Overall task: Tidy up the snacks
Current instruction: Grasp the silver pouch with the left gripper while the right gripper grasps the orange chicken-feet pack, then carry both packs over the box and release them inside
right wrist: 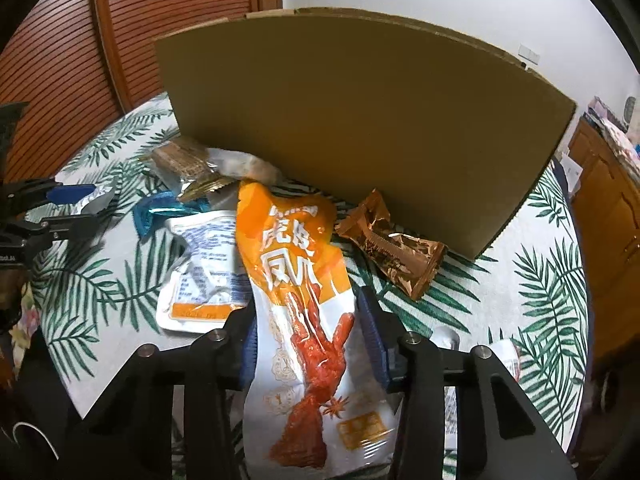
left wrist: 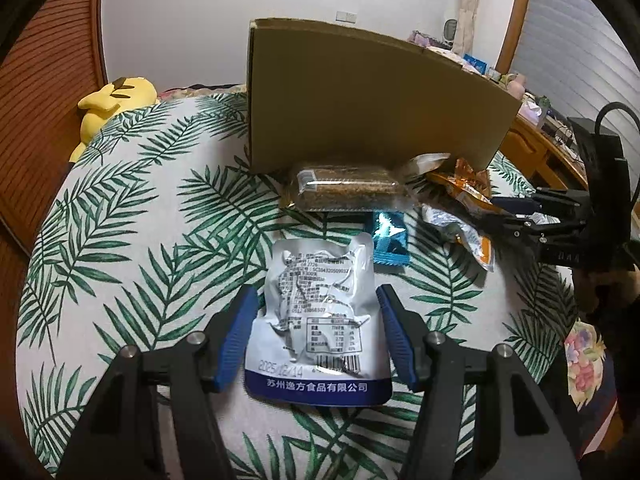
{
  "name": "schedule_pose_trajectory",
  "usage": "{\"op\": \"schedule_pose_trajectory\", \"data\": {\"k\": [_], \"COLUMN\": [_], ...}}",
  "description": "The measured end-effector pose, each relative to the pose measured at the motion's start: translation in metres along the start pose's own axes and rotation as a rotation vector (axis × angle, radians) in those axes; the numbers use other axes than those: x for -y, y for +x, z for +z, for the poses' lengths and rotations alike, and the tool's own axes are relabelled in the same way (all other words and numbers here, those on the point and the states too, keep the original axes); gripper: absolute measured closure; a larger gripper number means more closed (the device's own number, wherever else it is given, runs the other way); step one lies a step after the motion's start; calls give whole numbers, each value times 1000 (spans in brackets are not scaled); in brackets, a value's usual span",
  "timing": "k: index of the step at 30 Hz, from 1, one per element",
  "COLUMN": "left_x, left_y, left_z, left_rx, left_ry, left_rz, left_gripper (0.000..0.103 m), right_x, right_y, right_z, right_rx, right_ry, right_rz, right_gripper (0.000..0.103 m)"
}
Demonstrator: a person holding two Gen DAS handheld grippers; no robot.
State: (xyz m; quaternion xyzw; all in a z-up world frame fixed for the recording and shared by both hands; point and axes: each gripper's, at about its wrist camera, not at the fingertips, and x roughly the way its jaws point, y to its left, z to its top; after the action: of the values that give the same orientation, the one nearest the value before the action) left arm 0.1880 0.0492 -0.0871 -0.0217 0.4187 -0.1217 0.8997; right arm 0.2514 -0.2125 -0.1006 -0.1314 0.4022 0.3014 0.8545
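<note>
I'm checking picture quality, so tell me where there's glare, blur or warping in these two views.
Left wrist view: sharp; glare on the crinkled silver pouch; fisheye bends the cardboard box top edge into an arc. Right wrist view: softer, the orange snack packet print slightly smeared; shine on the copper wrapper; dark vignette corners in both.

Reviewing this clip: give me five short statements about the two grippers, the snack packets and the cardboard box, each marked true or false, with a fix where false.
1. The silver pouch lies between the fingers of the left gripper. True.
2. The right gripper has the teal packet between its fingers. False: the orange chicken-feet packet is there; the teal packet lies on the cloth.
3. The cardboard box stands behind the snacks. True.
4. The copper wrapper sits inside the box. False: it lies on the leaf-print cloth in front of it.
5. A yellow plush toy rests on the box. False: it lies at the cloth's far left edge.
</note>
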Motion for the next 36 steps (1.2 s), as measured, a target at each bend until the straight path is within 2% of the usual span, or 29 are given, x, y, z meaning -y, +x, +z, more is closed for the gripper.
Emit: {"op": "schedule_pose_trajectory", "data": {"k": [6, 14, 23, 36], "left_x": [6, 13, 21, 42], "left_y": [-8, -17, -36, -59], "left_z": [4, 12, 31, 108], "left_rx": [27, 61, 149, 290], "left_ry": [7, 3, -1, 82], "left_rz": [-13, -27, -45, -43], "left_gripper": [43, 43, 43, 43], "right_x": [-2, 1, -5, -6], "right_y": [-12, -42, -60, -95], "right_z": [-5, -5, 6, 51], "right_rx": [11, 90, 152, 263], "right_ry": [1, 19, 2, -61], "right_rz": [15, 30, 34, 6], "right_gripper": [61, 61, 61, 61]}}
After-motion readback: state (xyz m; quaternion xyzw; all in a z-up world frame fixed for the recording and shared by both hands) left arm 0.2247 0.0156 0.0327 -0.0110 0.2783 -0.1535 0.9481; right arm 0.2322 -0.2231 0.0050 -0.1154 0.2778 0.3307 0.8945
